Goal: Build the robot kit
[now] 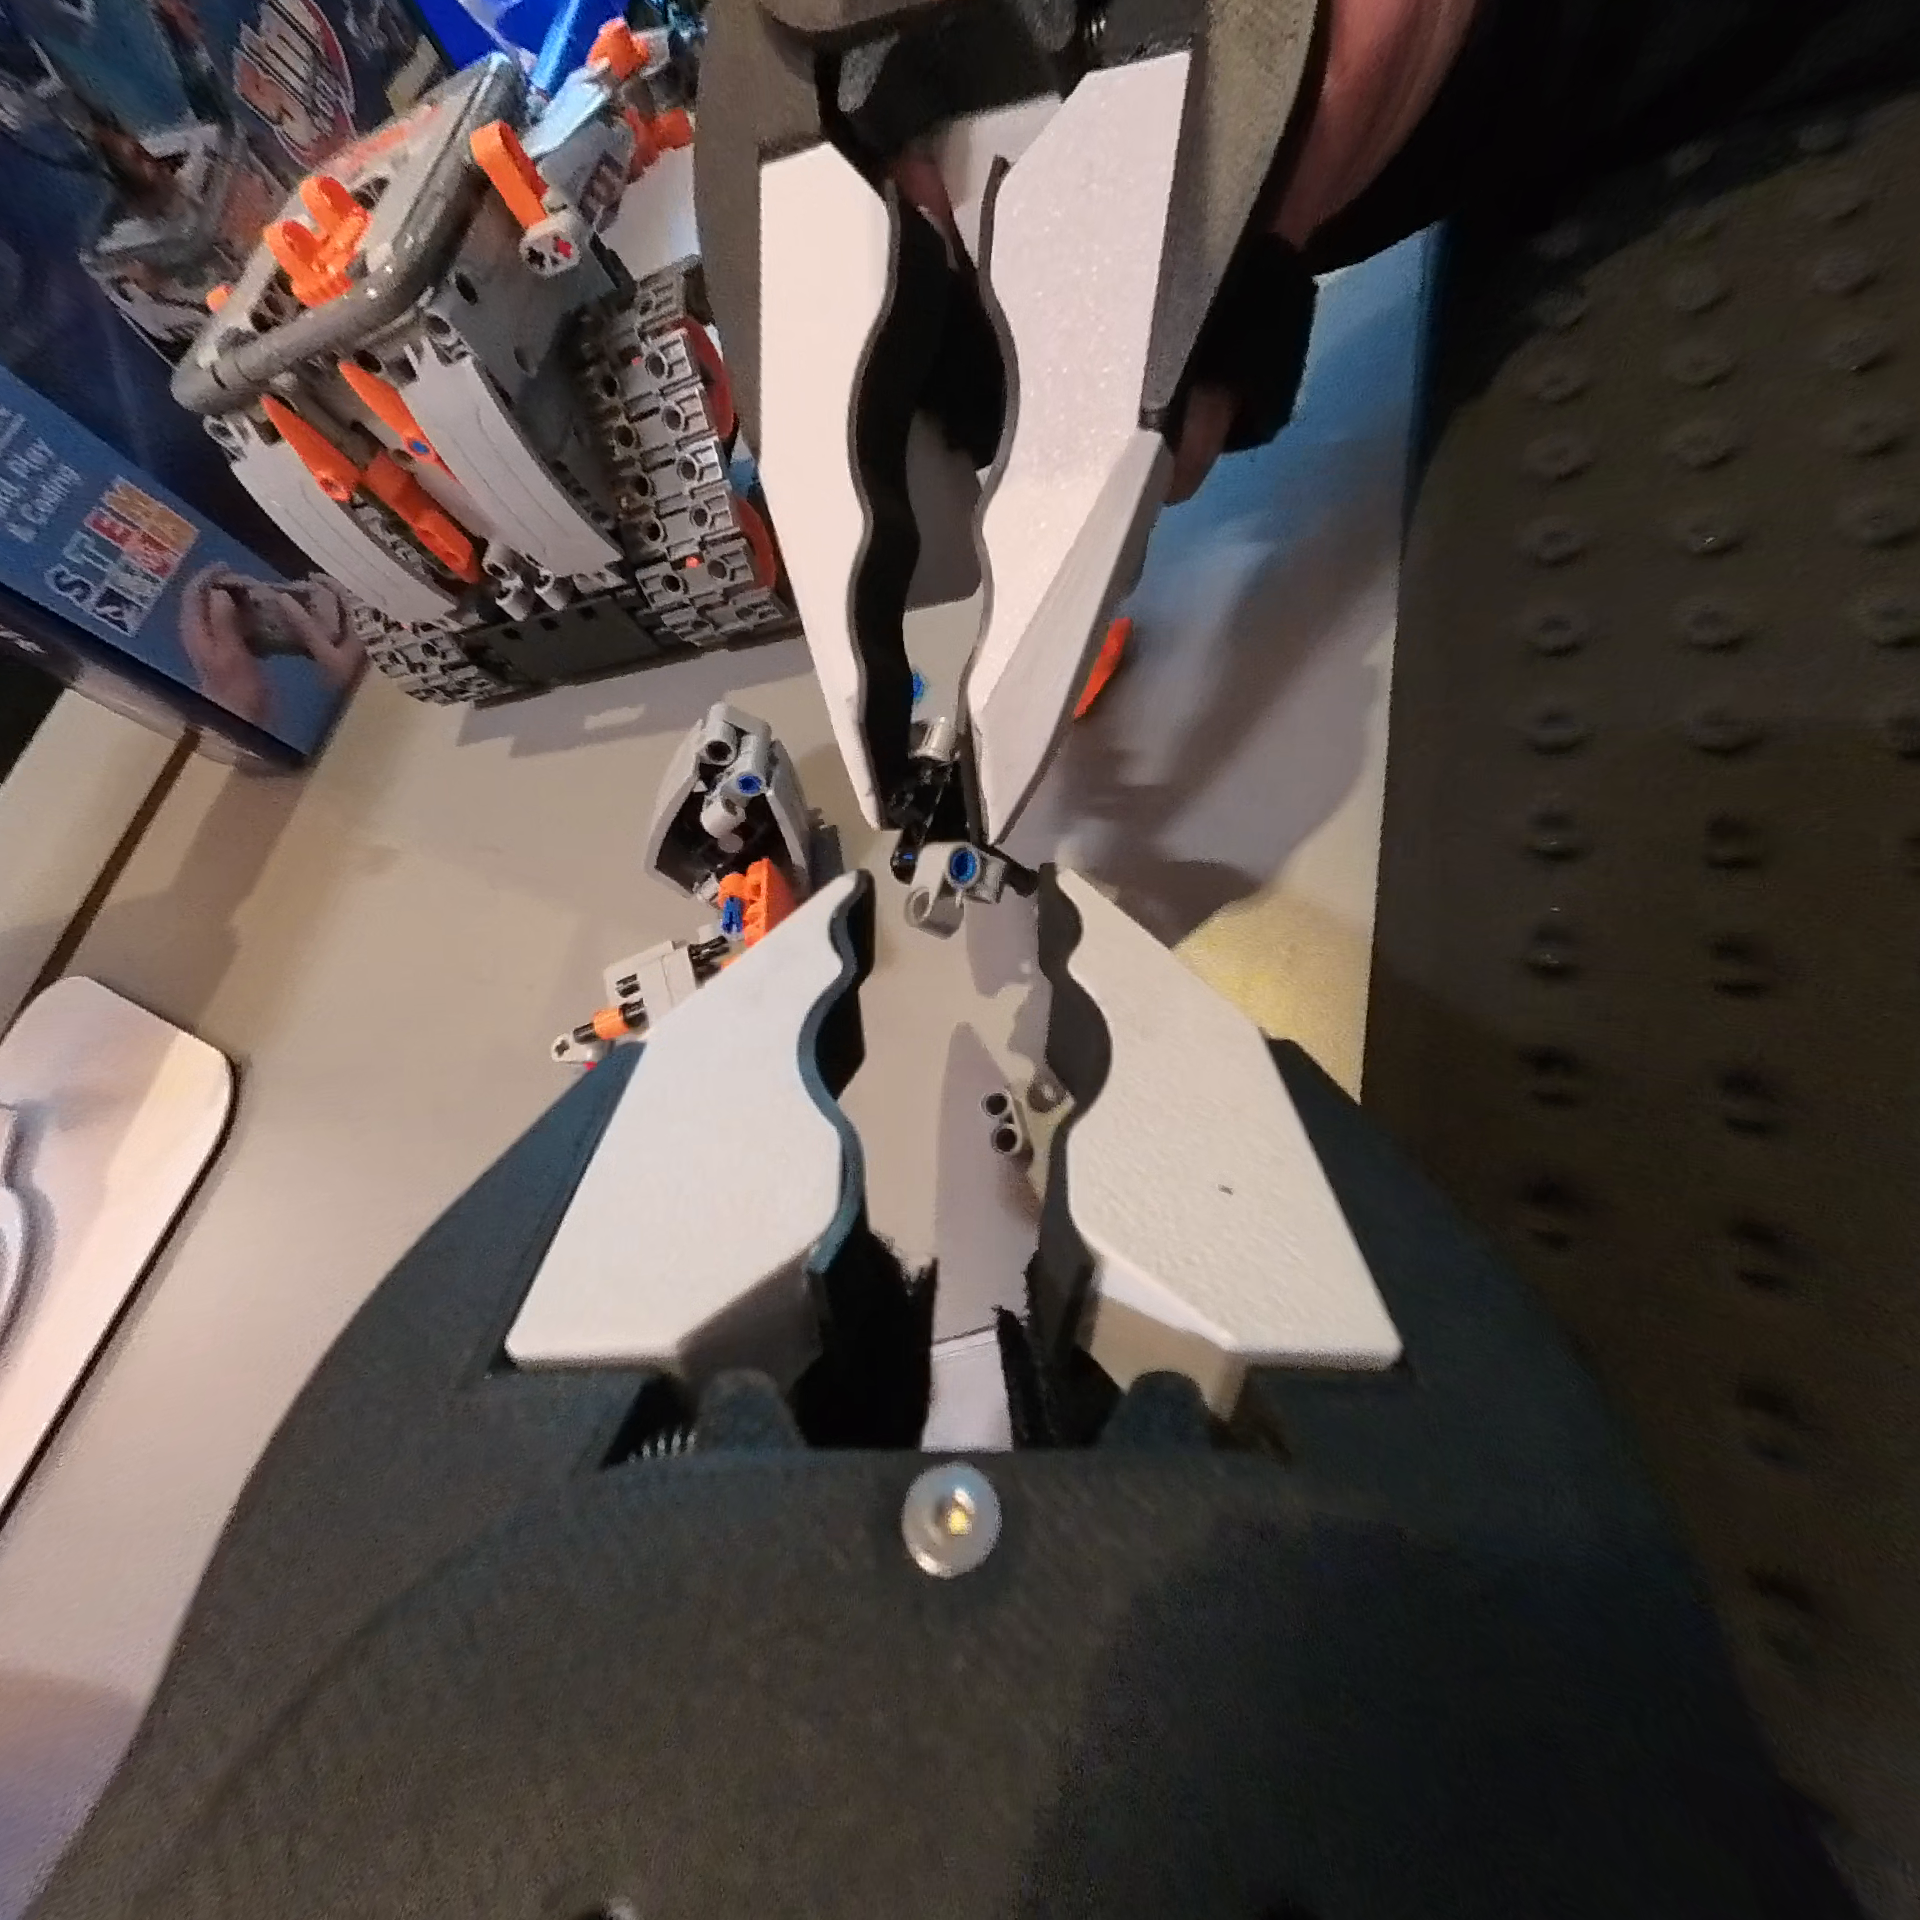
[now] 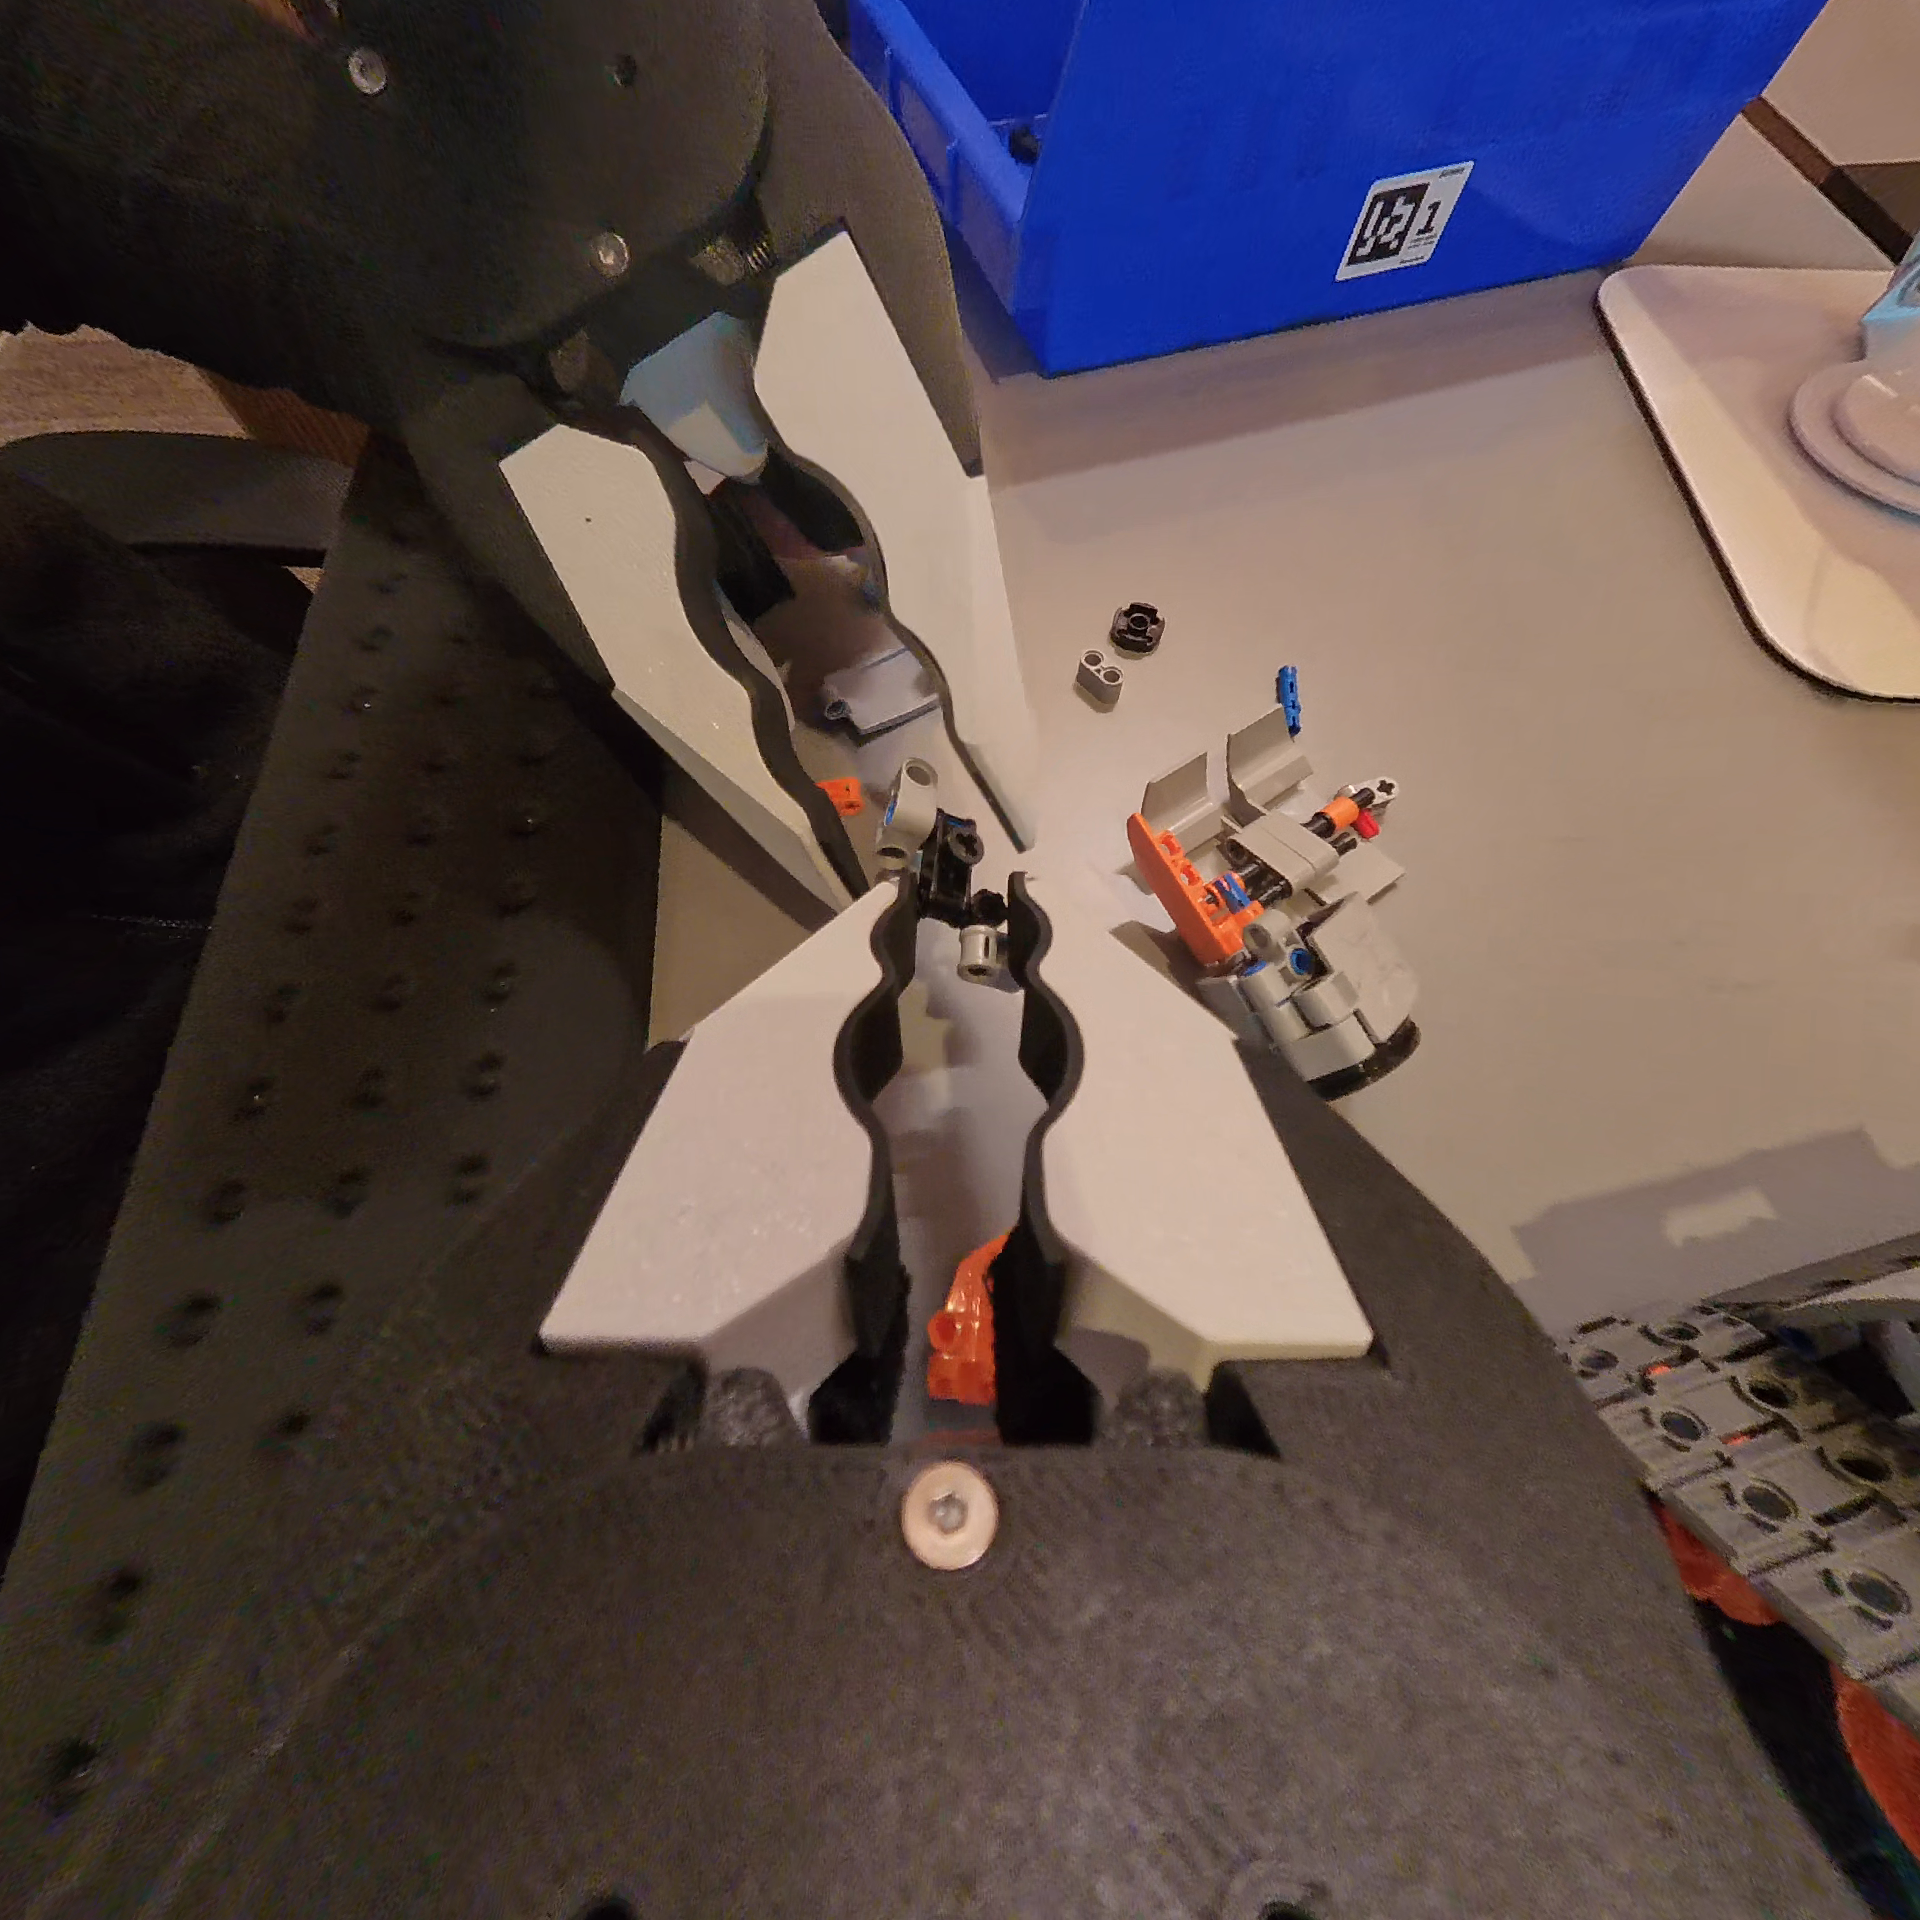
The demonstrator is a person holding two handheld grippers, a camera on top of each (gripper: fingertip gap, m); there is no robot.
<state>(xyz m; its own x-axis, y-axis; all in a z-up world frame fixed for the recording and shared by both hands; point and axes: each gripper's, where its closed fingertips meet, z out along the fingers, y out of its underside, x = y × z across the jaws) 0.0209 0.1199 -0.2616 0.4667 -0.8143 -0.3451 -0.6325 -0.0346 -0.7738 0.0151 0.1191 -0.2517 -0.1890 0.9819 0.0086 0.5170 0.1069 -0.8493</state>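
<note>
A small assembly of grey connectors and black pins [image 1: 940, 831] hangs between my two grippers, above the pale table [image 2: 1351, 540]. My left gripper [image 1: 954, 883] is shut on its grey connector with a blue pin [image 1: 958, 871]. My right gripper [image 2: 961, 888] faces it tip to tip and is shut on the black end [image 2: 951, 873]. In the left wrist view the right gripper [image 1: 933, 826] comes down from above. In the right wrist view the left gripper [image 2: 940, 862] comes in from the upper left.
A grey and orange part-built block [image 2: 1278, 914] lies just beside the tips. Loose pieces [image 2: 1099, 677] lie beyond. A large tracked model [image 1: 468, 416], a box [image 1: 156, 582], a blue bin [image 2: 1299, 156] and a white stand base [image 2: 1766, 468] ring the area. A dark perforated surface [image 1: 1662, 935] flanks it.
</note>
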